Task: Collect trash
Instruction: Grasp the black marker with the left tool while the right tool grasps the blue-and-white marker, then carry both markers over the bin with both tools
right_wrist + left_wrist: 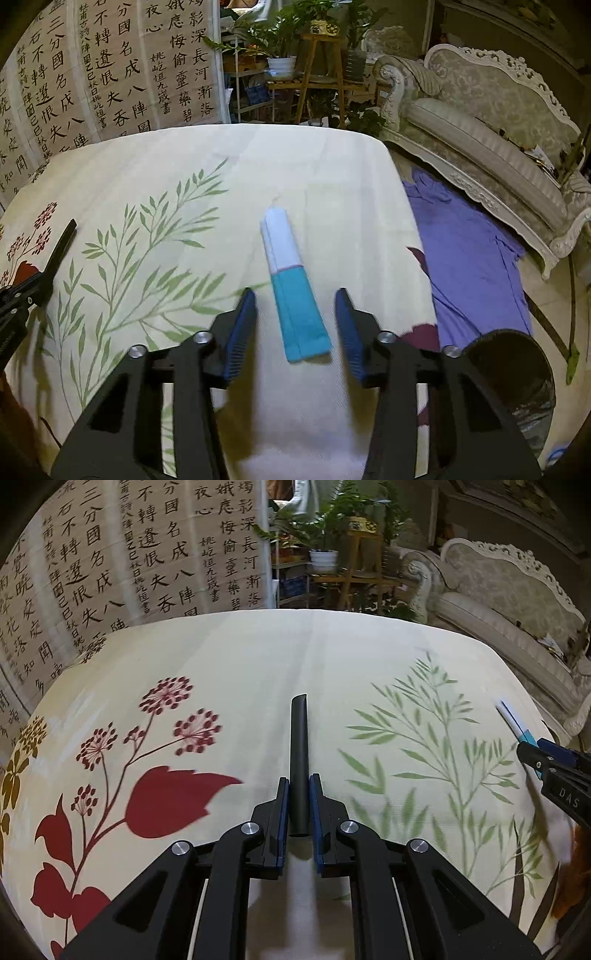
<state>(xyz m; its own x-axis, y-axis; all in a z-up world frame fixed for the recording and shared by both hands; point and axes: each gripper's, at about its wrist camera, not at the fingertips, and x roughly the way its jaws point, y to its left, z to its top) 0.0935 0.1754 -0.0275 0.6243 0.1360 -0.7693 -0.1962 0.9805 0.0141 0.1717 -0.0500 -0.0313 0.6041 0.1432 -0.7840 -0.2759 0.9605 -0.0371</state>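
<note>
My left gripper (299, 781) is shut on a black tube (298, 746) that sticks forward over the flowered tablecloth (240, 657). The same tube (61, 247) shows at the left edge of the right wrist view. A flat teal and white packet (282, 243) lies lengthwise between the fingers of my right gripper (295, 295). A gap shows on both sides, so its blue pads (242, 332) do not press on the packet. In the left wrist view the right gripper (532, 751) is at the far right, with the packet (511, 718) seen edge-on beyond its tips.
The table's right edge (410, 229) drops to a purple cloth (465, 258) on the floor. A dark round bin opening (517, 373) sits at lower right. An ornate sofa (480, 122) stands beyond, and a plant stand (321, 74) and calligraphy hangings (110, 554) are behind the table.
</note>
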